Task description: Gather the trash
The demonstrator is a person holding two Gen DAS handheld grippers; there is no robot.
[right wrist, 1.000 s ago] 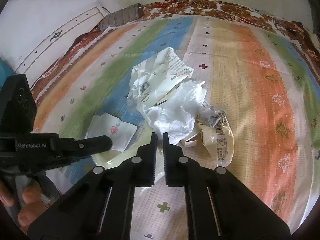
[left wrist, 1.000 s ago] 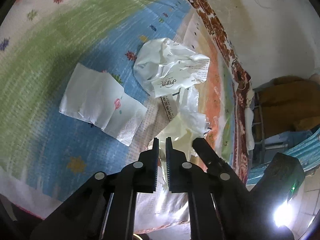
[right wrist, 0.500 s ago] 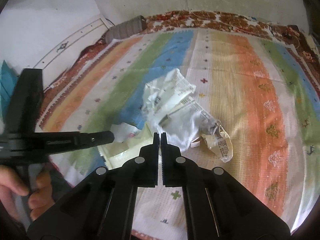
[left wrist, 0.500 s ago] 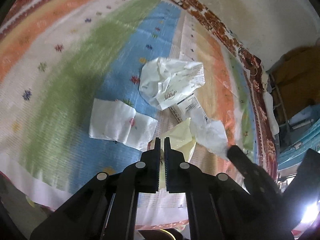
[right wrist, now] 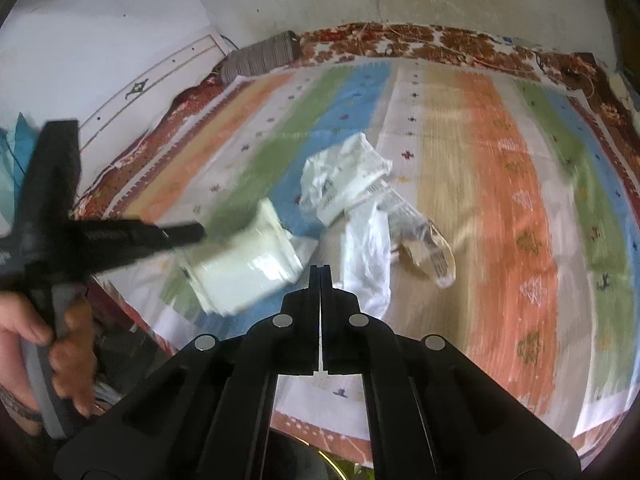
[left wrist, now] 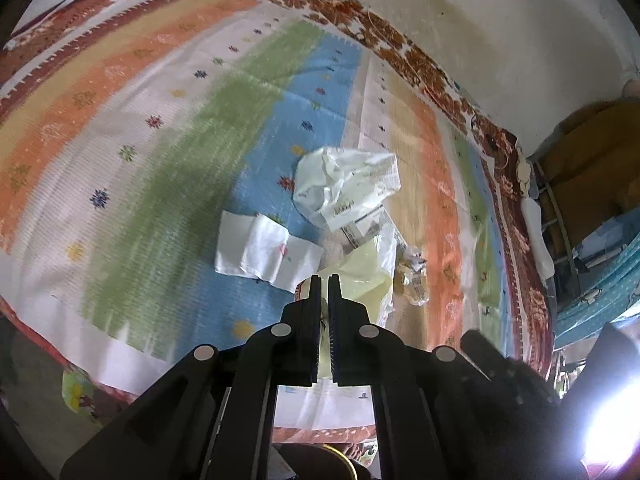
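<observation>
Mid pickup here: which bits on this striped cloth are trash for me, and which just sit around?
Trash:
pale yellow bag, in left claw
white plastic bag, at right claw
crumpled printed wrapper
flowered napkin
small clear wrapper

Lying about:
striped cloth
grey bolster

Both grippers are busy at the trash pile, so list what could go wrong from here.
1. The left gripper pinches the pale yellow bag only at an edge; it could slip out.
2. The right gripper is shut beside the white plastic sheet, possibly gripping nothing.
3. The folded napkin and crumpled wrapper lie loose on the bedspread and could be missed.
</observation>
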